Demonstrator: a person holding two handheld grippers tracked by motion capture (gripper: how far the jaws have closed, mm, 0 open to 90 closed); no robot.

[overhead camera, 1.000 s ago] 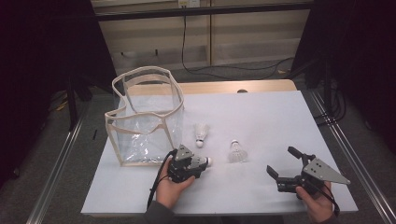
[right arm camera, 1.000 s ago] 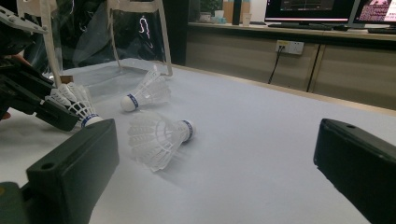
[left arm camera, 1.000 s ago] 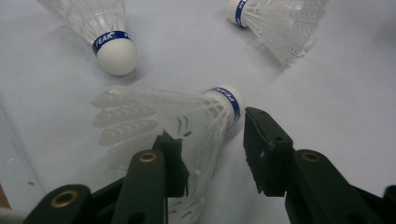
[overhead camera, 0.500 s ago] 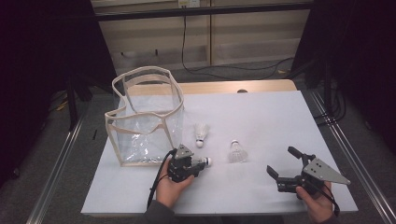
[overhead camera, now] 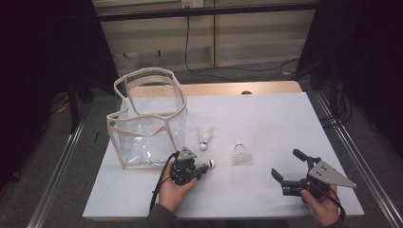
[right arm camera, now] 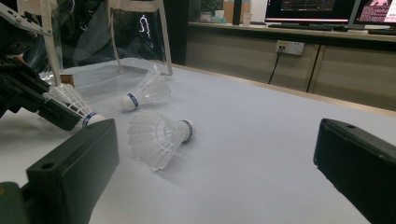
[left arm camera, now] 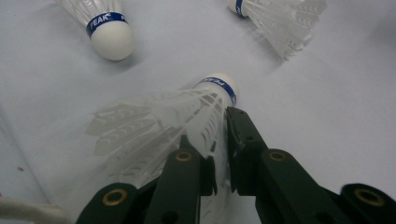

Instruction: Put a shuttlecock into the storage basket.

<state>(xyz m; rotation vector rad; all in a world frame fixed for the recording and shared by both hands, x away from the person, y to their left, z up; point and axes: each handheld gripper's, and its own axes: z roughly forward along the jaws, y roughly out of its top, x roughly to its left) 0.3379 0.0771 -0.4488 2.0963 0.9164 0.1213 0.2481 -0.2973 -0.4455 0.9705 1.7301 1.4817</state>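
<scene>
A white table (overhead camera: 266, 114) is standing in a dim room, with dark floor on both sides and a wooden wall panel beyond its far edge. Near the table's left edge a clear plastic tote bag (overhead camera: 147, 123) with cream trim is standing upright, its mouth open to the ceiling. The left gripper (overhead camera: 202, 167), close to the near edge just right of the bag, is pinching the feather skirt of a shuttlecock (left arm camera: 187, 116) between nearly closed jaws, the cork tip pointing away toward the right. The pickup step appears to be in hand; the next move likely calls for lifting the shuttlecock clear of the surface, swinging it left over the bag's rim and releasing it inside, with a light squeeze, since feathers probably crush easily. Two more shuttlecocks are lying loose toward the middle: one (overhead camera: 205, 137) just right of the bag, another (overhead camera: 241, 154) nearer the right gripper (overhead camera: 287, 167), which is waiting with jaws spread wide and holding nothing near the near right corner. Open tabletop is stretching across the right half and far side, leaving plenty of room.
</scene>
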